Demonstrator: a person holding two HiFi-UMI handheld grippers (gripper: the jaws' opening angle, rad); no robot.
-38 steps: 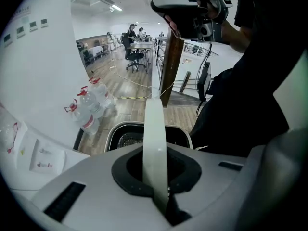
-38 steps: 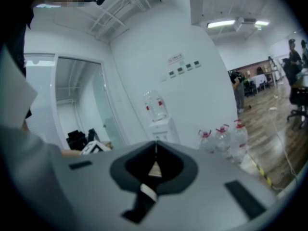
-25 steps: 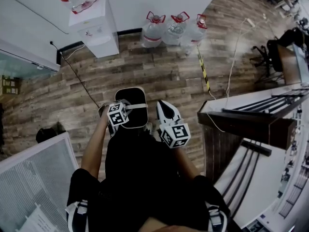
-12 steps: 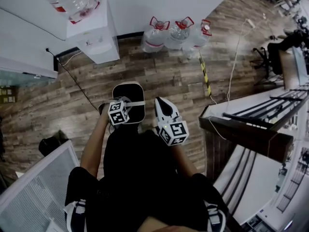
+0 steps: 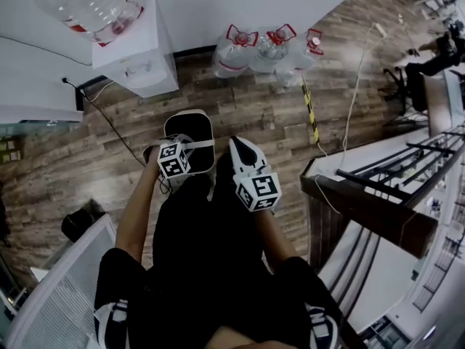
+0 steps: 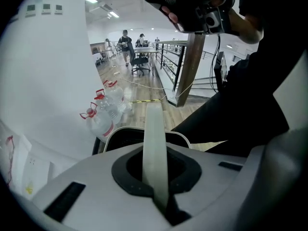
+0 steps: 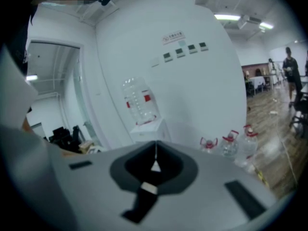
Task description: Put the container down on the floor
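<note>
The container (image 5: 187, 130) is a black bin with a white rim and a white strap handle (image 5: 199, 144). It hangs over the wooden floor (image 5: 254, 115) in front of the person's legs. My left gripper (image 5: 183, 148) is shut on that handle; in the left gripper view the handle (image 6: 155, 143) runs straight out of the closed jaws to the container (image 6: 120, 139) beyond. My right gripper (image 5: 237, 145) is just right of the container, apart from it. In the right gripper view the right gripper (image 7: 155, 154) is shut with nothing in it.
A white water dispenser (image 5: 134, 57) stands against the wall ahead on the left, with a cable (image 5: 116, 126) trailing over the floor. Three water jugs (image 5: 265, 46) sit by the wall. A wooden railing (image 5: 363, 206) runs on the right, a dark bag (image 5: 78, 222) lies on the left.
The person has stepped toward the wall, so the dispenser and jugs sit nearer in view. The container stays hanging from my left gripper; both grippers shifted slightly up and left.
</note>
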